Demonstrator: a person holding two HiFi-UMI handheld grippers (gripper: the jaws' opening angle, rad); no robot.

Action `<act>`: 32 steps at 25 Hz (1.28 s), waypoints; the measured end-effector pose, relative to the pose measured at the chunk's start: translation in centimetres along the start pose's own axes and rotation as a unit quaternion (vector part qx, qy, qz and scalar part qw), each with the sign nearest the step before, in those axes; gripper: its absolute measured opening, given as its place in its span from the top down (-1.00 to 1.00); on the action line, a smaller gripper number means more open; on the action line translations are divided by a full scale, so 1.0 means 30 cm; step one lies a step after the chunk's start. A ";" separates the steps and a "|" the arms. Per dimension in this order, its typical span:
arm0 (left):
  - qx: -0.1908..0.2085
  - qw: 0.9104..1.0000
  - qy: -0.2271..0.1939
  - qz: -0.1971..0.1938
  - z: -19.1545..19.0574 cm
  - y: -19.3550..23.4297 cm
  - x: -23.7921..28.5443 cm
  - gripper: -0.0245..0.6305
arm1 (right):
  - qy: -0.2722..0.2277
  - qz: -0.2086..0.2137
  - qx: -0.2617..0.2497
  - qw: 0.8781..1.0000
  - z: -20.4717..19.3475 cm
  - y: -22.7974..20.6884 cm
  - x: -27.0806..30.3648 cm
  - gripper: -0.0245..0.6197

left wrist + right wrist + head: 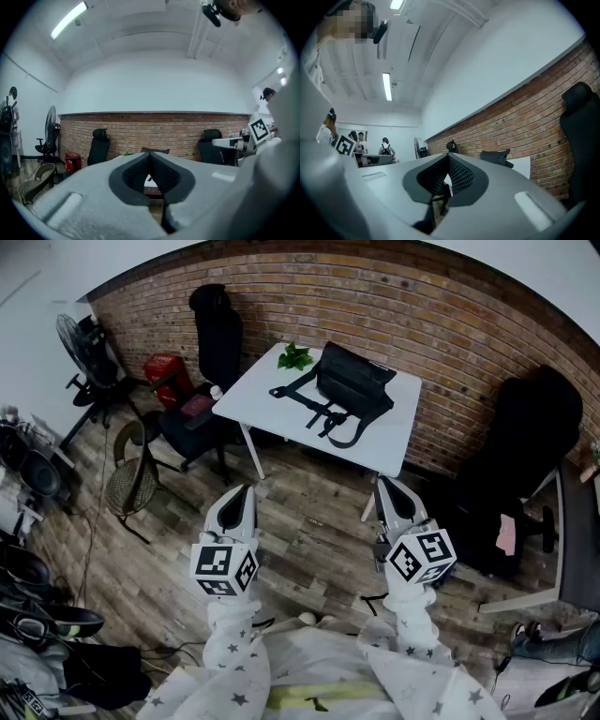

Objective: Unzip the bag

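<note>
A black bag with loose straps lies on a white table by the brick wall, well ahead of both grippers. In the left gripper view only the top of the bag peeks over the jaws. The bag shows on the table, right of the jaws, in the right gripper view. My left gripper is held over the wooden floor, short of the table's near left corner, jaws shut and empty. My right gripper hovers near the table's near right corner, shut with nothing in it.
A green leafy thing lies on the table's far left part. Black office chairs stand left of the table and at the right. A fan, a red box and a wicker stool crowd the left side.
</note>
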State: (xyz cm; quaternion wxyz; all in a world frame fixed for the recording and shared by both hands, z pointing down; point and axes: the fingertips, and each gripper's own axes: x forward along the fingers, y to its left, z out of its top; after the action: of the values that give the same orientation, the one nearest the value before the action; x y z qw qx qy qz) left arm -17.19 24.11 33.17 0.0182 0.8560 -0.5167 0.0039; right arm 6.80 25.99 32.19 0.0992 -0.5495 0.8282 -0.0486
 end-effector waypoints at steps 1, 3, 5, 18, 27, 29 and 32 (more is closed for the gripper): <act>0.000 1.000 0.000 0.000 0.000 0.003 0.002 0.93 | 0.000 0.000 0.000 1.000 0.000 0.000 0.004 0.90; -0.001 1.000 0.000 0.001 0.000 0.009 0.005 0.93 | -0.001 -0.001 0.000 1.000 -0.001 -0.001 0.010 0.90; -0.002 1.000 0.000 0.002 -0.002 0.014 0.008 0.93 | 0.000 -0.001 0.002 1.000 -0.005 -0.002 0.014 0.90; -0.009 1.000 0.001 0.001 -0.011 -0.013 0.057 0.93 | 0.002 -0.012 0.021 1.000 -0.021 -0.078 0.022 0.90; -0.015 1.000 0.017 -0.004 -0.034 -0.088 0.123 0.93 | 0.001 0.002 0.038 0.999 -0.032 -0.161 0.026 0.90; -0.016 1.000 0.022 -0.005 -0.046 -0.105 0.126 0.90 | 0.003 0.003 0.040 0.999 -0.039 -0.174 0.027 0.90; -0.015 0.999 0.036 -0.003 -0.072 -0.124 0.123 0.90 | 0.010 0.005 0.044 0.999 -0.060 -0.187 0.029 0.90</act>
State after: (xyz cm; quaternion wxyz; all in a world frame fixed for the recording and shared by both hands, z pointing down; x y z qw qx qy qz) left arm -12.16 22.65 35.31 0.0494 0.8565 -0.5131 0.0265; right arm 11.12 22.94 34.92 0.1152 -0.5398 0.8290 -0.0902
